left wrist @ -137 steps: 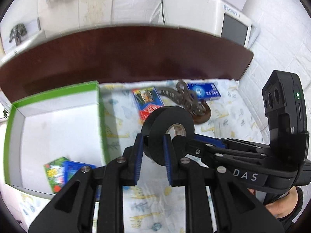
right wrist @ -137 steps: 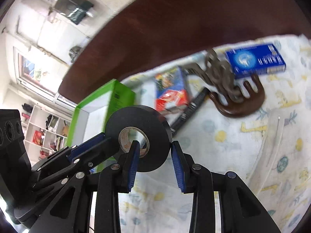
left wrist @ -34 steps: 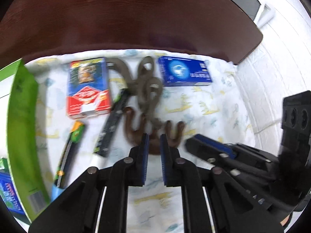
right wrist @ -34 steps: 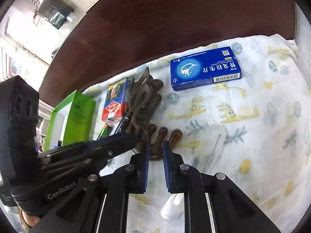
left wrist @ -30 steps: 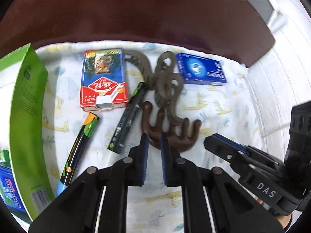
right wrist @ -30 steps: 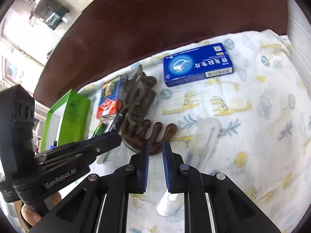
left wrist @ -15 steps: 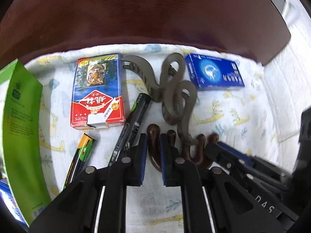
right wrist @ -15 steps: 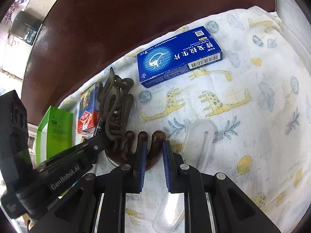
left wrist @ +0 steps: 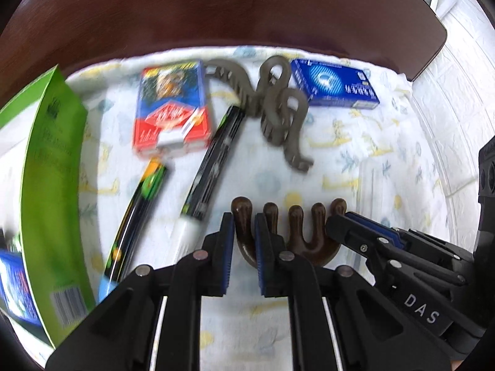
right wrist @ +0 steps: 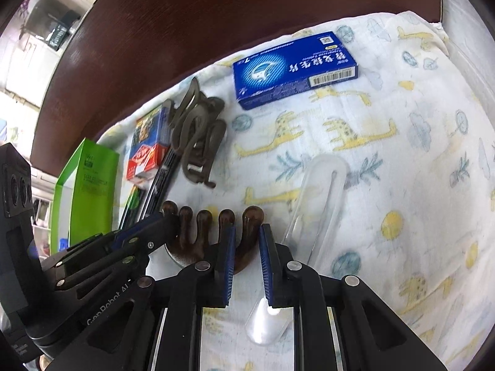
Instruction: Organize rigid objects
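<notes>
We see both grippers on the same object, the brown hair claw (left wrist: 297,235), which lies on the giraffe-printed cloth (right wrist: 386,154) near the bottom of both views. The left gripper (left wrist: 243,241) has its fingers clamped on the leftmost prong of the claw, and the right gripper (right wrist: 246,247) has its fingers clamped on the rightmost prong.

Compared with half a second ago, the brown claw has come away from the grey hair claw (left wrist: 278,108). Before, the grey one lay across the brown prongs; now there is bare cloth between them, and the grey claw lies beside the black marker (left wrist: 213,160). The left view is blurred now, and the objects at the far side look further from the gripper than before.

The rest is as it was: the red and blue card box (left wrist: 173,108) sits left of the marker, the green pen (left wrist: 139,216) lies below it, the blue medicine box (right wrist: 294,68) sits near the dark wooden board (right wrist: 247,9), and the green carton (left wrist: 52,191) stands at the left. A clear plastic piece (right wrist: 318,201) lies just beside the right gripper.
</notes>
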A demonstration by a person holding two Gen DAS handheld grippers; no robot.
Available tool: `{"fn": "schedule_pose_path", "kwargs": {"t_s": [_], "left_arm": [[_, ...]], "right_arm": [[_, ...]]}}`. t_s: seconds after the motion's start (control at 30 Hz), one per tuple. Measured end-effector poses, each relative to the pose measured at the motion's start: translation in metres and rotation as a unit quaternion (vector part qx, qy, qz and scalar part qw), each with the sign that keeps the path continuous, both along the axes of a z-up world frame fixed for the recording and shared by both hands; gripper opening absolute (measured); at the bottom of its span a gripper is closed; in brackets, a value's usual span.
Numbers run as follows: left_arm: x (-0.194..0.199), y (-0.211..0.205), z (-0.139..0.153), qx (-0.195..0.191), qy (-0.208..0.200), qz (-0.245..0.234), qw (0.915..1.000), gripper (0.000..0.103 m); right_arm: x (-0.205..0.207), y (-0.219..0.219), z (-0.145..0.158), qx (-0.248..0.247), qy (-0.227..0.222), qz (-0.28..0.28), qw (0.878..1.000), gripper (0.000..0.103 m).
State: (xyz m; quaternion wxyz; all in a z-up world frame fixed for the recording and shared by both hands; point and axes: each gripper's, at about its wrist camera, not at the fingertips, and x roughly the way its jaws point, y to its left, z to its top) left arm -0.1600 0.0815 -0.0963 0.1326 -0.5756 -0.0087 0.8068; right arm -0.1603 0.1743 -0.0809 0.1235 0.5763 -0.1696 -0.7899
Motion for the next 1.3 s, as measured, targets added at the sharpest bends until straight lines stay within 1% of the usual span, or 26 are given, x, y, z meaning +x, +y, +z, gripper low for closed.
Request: {"fn": "schedule_pose_path", "kwargs": {"t_s": [0.07, 0.17, 0.2, 0.27, 0.33, 0.5, 0.57, 0.6, 0.63, 0.7, 0.77, 0.93, 1.07, 1.13, 1.2, 1.27, 1.3], "left_arm": [[0.010, -0.009, -0.004, 0.013, -0.008, 0.001, 0.9999, 0.010], [0.018, -0.028, -0.009, 0.045, -0.023, 0.016, 0.9986, 0.017], [0.018, -0.032, -0.010, 0.051, -0.025, 0.020, 0.9982, 0.021], [0.017, -0.034, -0.011, 0.056, -0.025, 0.028, 0.9977, 0.024], [0.018, -0.032, -0.010, 0.051, -0.025, 0.027, 0.9980, 0.024], [0.017, -0.014, -0.009, 0.036, -0.014, 0.020, 0.9991, 0.023], [0.021, -0.019, -0.005, 0.026, -0.006, 0.017, 0.9995, 0.021], [0.024, -0.022, -0.003, 0.025, -0.005, 0.014, 0.9996, 0.017], [0.024, -0.027, -0.001, 0.031, -0.007, 0.010, 0.9995, 0.009], [0.026, -0.030, 0.001, 0.025, -0.010, 0.008, 0.9996, 0.010], [0.029, -0.032, 0.005, 0.019, -0.001, 0.004, 0.9998, 0.009], [0.036, -0.044, 0.028, 0.042, 0.025, 0.002, 0.9988, 0.012], [0.040, -0.057, 0.053, 0.058, 0.058, 0.007, 0.9966, 0.012], [0.041, -0.068, 0.056, 0.070, 0.055, 0.012, 0.9960, 0.012], [0.045, -0.075, 0.057, 0.068, 0.059, 0.014, 0.9958, 0.012], [0.048, -0.081, 0.058, 0.072, 0.060, 0.016, 0.9955, 0.016], [0.049, -0.081, 0.057, 0.092, 0.053, 0.010, 0.9943, 0.016]], "right_arm": [[0.008, -0.006, 0.001, 0.003, -0.002, 0.015, 1.000, 0.018], [0.018, -0.012, 0.000, -0.006, -0.003, 0.040, 0.999, 0.018], [0.021, -0.014, 0.000, -0.006, -0.003, 0.041, 0.999, 0.018], [0.022, -0.011, -0.001, -0.008, -0.004, 0.035, 0.999, 0.018], [0.022, -0.012, -0.002, -0.011, -0.006, 0.027, 1.000, 0.019], [0.028, -0.014, 0.001, 0.007, -0.006, 0.028, 1.000, 0.020], [0.027, -0.015, 0.002, 0.011, -0.003, 0.027, 1.000, 0.020], [0.027, -0.014, 0.002, 0.014, -0.002, 0.027, 1.000, 0.020], [0.027, -0.015, 0.003, 0.017, -0.003, 0.026, 0.999, 0.020], [0.028, -0.018, 0.003, 0.023, -0.004, 0.029, 0.999, 0.020], [0.030, -0.022, 0.005, 0.026, -0.004, 0.040, 0.999, 0.020], [0.034, -0.022, 0.016, 0.018, 0.023, 0.040, 0.999, 0.020], [0.037, -0.027, 0.040, 0.011, 0.052, 0.045, 0.998, 0.020], [0.038, -0.033, 0.052, 0.013, 0.071, 0.049, 0.996, 0.020], [0.037, -0.036, 0.056, 0.012, 0.076, 0.048, 0.996, 0.020], [0.039, -0.041, 0.061, 0.011, 0.083, 0.051, 0.995, 0.020], [0.042, -0.044, 0.063, 0.011, 0.088, 0.056, 0.995, 0.020]]}}
